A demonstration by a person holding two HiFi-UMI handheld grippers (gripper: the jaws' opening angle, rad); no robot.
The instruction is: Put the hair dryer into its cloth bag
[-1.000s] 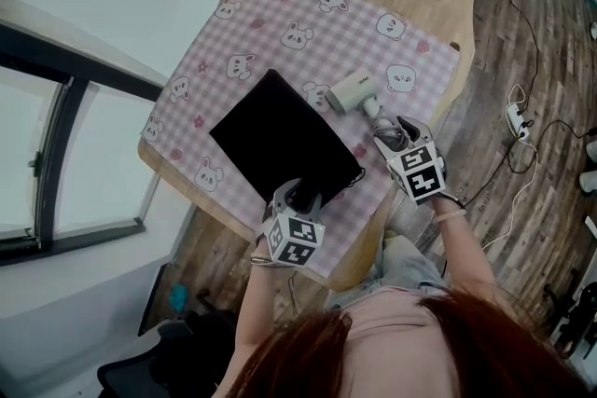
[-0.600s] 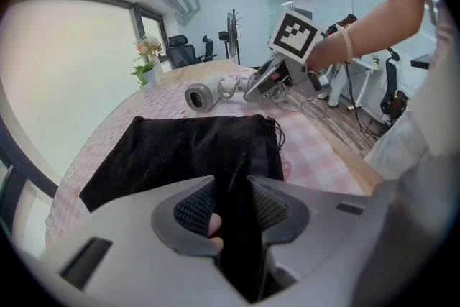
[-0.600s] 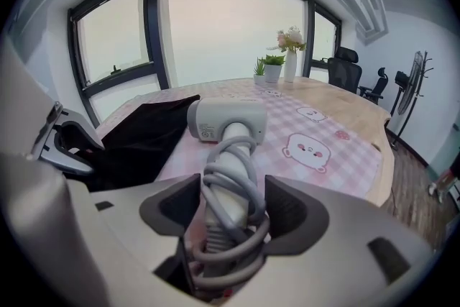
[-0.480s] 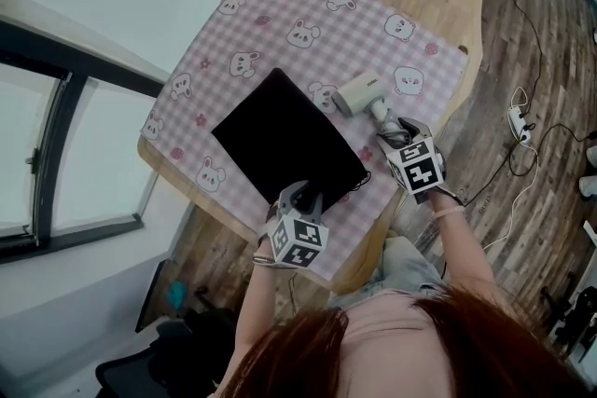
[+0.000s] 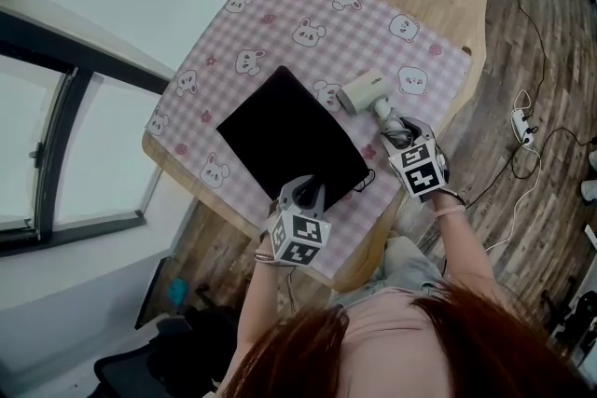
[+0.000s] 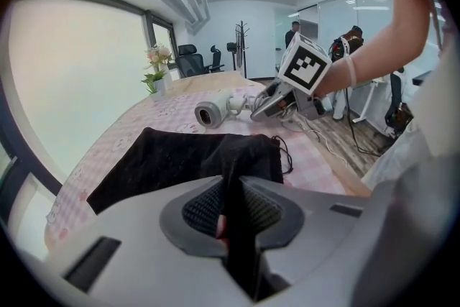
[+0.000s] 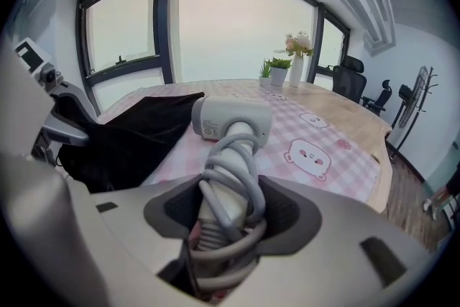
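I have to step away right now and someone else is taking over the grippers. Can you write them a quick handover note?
Left gripper: jaws have just been closing and now pinch the near edge of the cloth bag.
Right gripper: jaws have just been closing around the cord-wrapped handle of the hair dryer; the pads appear to touch it.
Where: both lie on the pink checked mat, with the dryer beside the bag, not in it.
Done: both things taken hold of.
Left: probably lift the bag's mouth open, then slide the dryer inside.
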